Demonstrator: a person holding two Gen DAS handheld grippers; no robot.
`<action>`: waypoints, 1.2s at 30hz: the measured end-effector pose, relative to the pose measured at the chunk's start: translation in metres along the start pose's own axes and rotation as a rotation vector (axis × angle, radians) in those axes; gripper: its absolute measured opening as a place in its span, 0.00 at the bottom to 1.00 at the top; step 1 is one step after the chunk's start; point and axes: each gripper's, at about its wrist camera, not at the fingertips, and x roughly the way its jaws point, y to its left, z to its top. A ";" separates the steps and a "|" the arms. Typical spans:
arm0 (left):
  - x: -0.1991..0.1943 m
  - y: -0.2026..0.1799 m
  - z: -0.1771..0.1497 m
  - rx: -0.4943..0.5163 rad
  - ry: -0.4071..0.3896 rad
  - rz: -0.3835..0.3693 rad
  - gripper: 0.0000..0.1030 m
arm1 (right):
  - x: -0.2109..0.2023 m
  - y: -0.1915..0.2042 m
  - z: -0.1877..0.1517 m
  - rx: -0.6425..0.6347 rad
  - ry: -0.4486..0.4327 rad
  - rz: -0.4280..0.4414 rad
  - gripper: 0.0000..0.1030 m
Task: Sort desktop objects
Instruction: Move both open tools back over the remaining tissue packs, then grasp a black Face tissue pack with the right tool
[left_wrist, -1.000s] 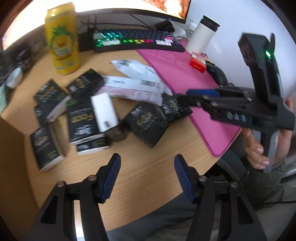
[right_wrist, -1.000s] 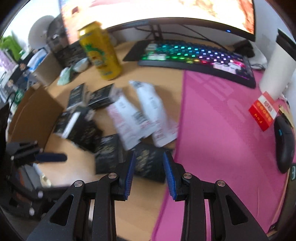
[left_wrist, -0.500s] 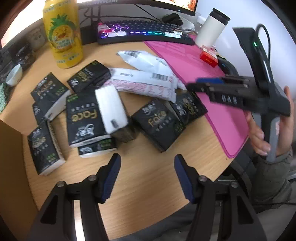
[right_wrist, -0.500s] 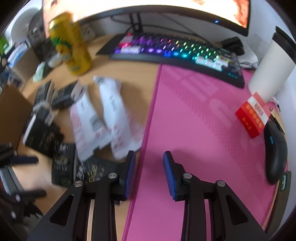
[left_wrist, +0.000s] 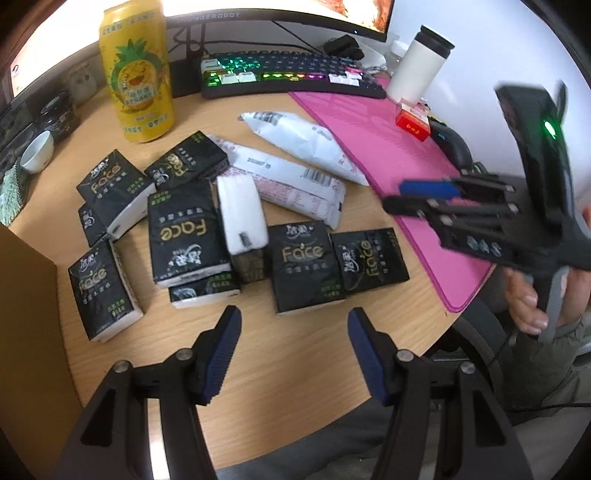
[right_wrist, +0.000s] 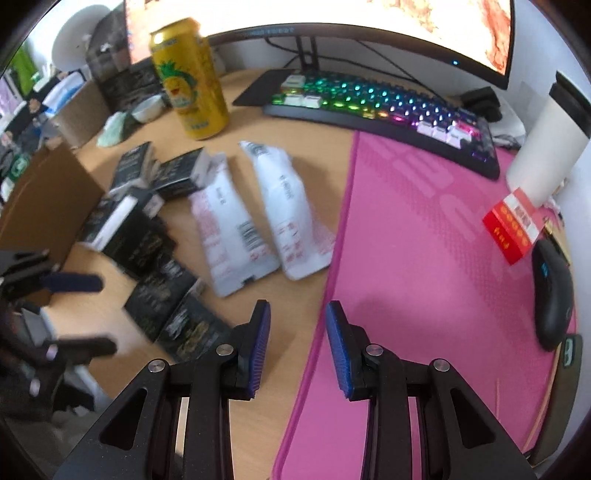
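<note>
Several black "Face" tissue packs (left_wrist: 306, 266) lie scattered on the wooden desk (left_wrist: 288, 373), with a white tissue pack (left_wrist: 242, 212) leaning among them. Two white pouches (left_wrist: 295, 184) (right_wrist: 288, 206) lie between the packs and the pink mat (right_wrist: 424, 258). My left gripper (left_wrist: 293, 332) hovers open over bare wood, just in front of the packs. My right gripper (right_wrist: 297, 325) is open with a narrow gap and nothing in it, above the mat's left edge; in the left wrist view this right gripper (left_wrist: 417, 195) hangs over the mat, held by a hand (left_wrist: 528, 306).
A yellow pineapple can (left_wrist: 138, 74) stands behind the packs. A lit keyboard (right_wrist: 384, 107), white tumbler (right_wrist: 546, 147), red box (right_wrist: 513, 225) and black mouse (right_wrist: 554, 295) sit at the back and right. A brown cardboard wall (left_wrist: 26, 317) rises at the left.
The right gripper swung from over the black packs out across the pink mat, then came back to the mat's left edge. The left gripper kept its place and stayed open.
</note>
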 end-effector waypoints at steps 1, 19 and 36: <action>0.001 -0.003 -0.001 0.005 0.002 0.001 0.64 | 0.004 -0.001 0.002 0.004 0.003 0.002 0.32; 0.015 -0.007 -0.016 0.031 0.020 0.084 0.64 | -0.001 0.023 -0.032 0.000 0.068 0.141 0.32; -0.001 0.010 -0.018 -0.004 -0.007 0.071 0.64 | -0.006 0.072 -0.048 -0.085 0.075 0.153 0.46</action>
